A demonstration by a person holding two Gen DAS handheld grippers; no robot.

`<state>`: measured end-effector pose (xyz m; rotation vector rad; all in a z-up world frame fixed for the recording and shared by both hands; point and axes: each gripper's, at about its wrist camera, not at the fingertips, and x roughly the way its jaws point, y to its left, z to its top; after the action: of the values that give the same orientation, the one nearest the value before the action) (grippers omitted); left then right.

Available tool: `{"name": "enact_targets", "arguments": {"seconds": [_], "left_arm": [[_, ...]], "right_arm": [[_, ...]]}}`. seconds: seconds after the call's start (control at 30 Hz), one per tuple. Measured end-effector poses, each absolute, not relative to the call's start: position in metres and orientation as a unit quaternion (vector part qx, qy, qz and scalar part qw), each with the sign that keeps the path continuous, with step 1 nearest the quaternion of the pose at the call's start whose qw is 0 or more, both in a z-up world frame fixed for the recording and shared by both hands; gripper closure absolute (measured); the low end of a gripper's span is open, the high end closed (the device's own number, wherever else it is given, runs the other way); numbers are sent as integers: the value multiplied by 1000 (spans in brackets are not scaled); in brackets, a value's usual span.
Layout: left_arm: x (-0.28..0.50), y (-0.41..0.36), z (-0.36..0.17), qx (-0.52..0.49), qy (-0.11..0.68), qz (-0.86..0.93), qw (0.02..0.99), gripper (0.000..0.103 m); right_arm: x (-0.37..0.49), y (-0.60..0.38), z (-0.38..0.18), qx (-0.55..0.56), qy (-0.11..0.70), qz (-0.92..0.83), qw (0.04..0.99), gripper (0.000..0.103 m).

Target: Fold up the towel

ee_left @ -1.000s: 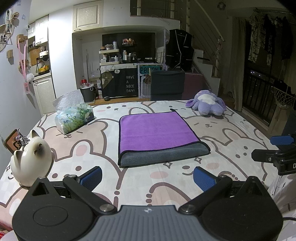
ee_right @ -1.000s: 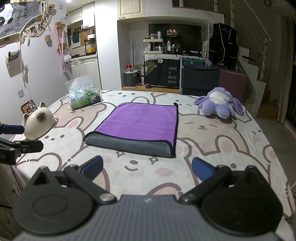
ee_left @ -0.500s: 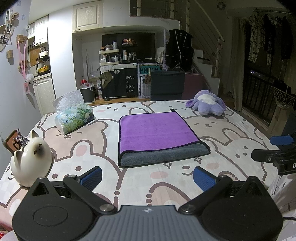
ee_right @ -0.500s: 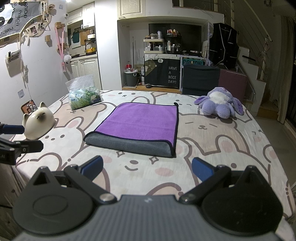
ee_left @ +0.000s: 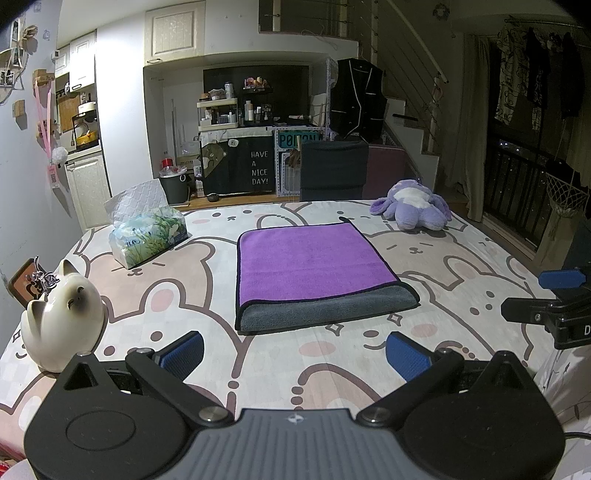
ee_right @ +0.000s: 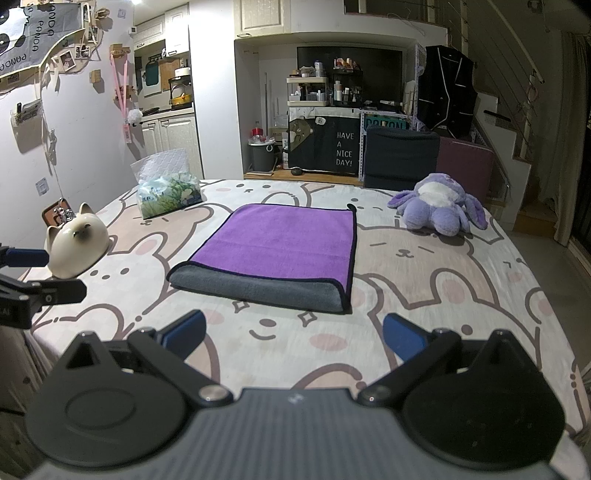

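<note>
- The towel lies flat in the middle of the table, folded over once: a purple layer on top, with a grey strip of the layer under it showing along the near edge.
- In the right wrist view the towel shows a small dark loop at its far right corner; its folded grey edge runs at a slant toward the camera.
- The left gripper hovers over the near edge of the table with its jaws spread wide and nothing between them, short of the towel.
- The right gripper is likewise spread wide and empty, apart from the towel.
- Each camera catches the other tool at its frame edge: the left view at its right side, the right view at its left.
- Only the left view shows dark clothes hung by a railing at the right.
- Only the right view shows a panda banner on the left wall.
- The tablecloth carries a cartoon bear and rabbit print.
- A cat figurine sits at the left, a tissue pack behind it, a purple plush toy far right.
- Beyond the table stand a dark chair and a sign reading "HAVE A NICE DAY!".
</note>
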<state>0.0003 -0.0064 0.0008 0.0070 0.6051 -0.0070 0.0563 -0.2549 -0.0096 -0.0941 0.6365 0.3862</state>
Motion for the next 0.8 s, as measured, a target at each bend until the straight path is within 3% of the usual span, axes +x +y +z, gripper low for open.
{"name": "enact_targets", "arguments": {"seconds": [0.8], "left_arm": [[6,2,15,-19,297,-2,955,0]], "right_arm": [[55,-254,-8,-48,301,179,935,0]]}}
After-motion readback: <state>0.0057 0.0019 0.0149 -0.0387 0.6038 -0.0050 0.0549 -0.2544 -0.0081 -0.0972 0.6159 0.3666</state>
